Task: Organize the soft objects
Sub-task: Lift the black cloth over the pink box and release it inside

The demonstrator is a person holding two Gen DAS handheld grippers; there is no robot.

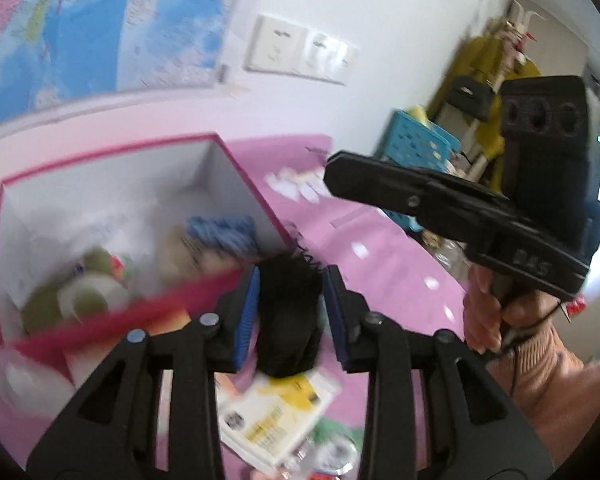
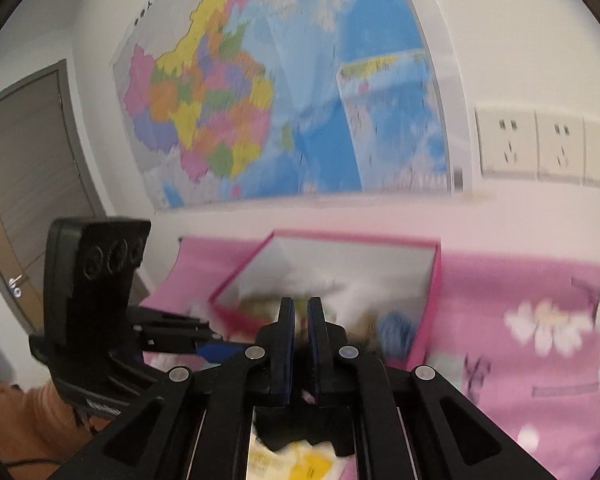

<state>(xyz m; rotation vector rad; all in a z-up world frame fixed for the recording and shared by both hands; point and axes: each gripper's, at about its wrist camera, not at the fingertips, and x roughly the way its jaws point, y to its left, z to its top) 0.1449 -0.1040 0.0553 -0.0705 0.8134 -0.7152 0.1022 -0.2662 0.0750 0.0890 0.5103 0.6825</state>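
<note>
My left gripper [image 1: 290,280] is shut on a black fuzzy soft object [image 1: 288,320] and holds it above the pink table, just right of the pink-rimmed open box [image 1: 236,172]. The box holds several soft items, among them a blue knitted piece [image 1: 224,232] and green and white pieces [image 1: 88,292]. My right gripper [image 2: 300,312] is nearly closed with nothing visibly between its pads; it points toward the same box [image 2: 432,280]. The right gripper also shows in the left wrist view [image 1: 340,176], and the left gripper body shows in the right wrist view [image 2: 96,304]. Both views are motion-blurred.
A yellow and white packet [image 1: 276,412] lies on the pink flowered tablecloth [image 1: 380,256] below my left gripper. A blue plastic basket [image 1: 416,148] stands past the table's right end. A wall map [image 2: 280,80] and sockets [image 2: 540,148] are behind the table.
</note>
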